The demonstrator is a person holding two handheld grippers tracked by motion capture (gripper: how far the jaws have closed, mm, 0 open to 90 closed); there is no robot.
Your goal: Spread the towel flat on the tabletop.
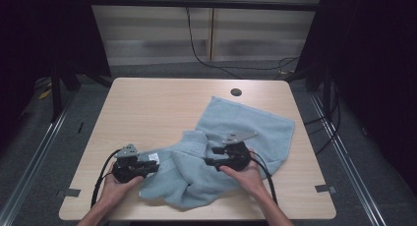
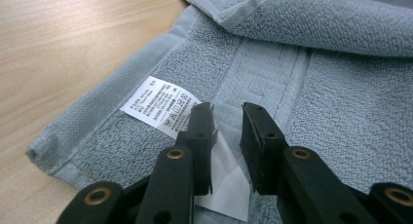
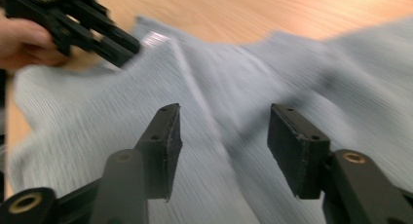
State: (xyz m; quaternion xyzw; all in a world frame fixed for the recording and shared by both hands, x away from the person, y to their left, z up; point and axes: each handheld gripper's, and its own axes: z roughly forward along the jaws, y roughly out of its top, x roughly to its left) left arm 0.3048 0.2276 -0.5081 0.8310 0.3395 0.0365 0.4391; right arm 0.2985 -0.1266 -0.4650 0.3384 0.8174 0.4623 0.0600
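Item one, the towel (image 1: 231, 137): grey-blue terry, rumpled, lying on the near right half of the table (image 1: 157, 103); its far right part spreads flat toward the far right corner, its near left part bunches in folds toward the near edge; I see a woven border band across it in the left gripper view.

Item two, the care label (image 2: 160, 104): white, printed, sewn at the towel's left end; it lies flat on the cloth, near the hem.

Item three, my left gripper (image 1: 147, 165): held at the near left, at the towel's left end; its jaws stand slightly parted above the label and clasp nothing; the left jaw hangs over the label's near part.

Item four, my right gripper (image 1: 210, 161): over the middle of the towel, near right of the table; its jaws are spread wide with cloth below and between them, gripping nothing; the right gripper view is blurred.

Item five, a round hole (image 1: 236, 92) in the tabletop, far side, just beyond the towel.
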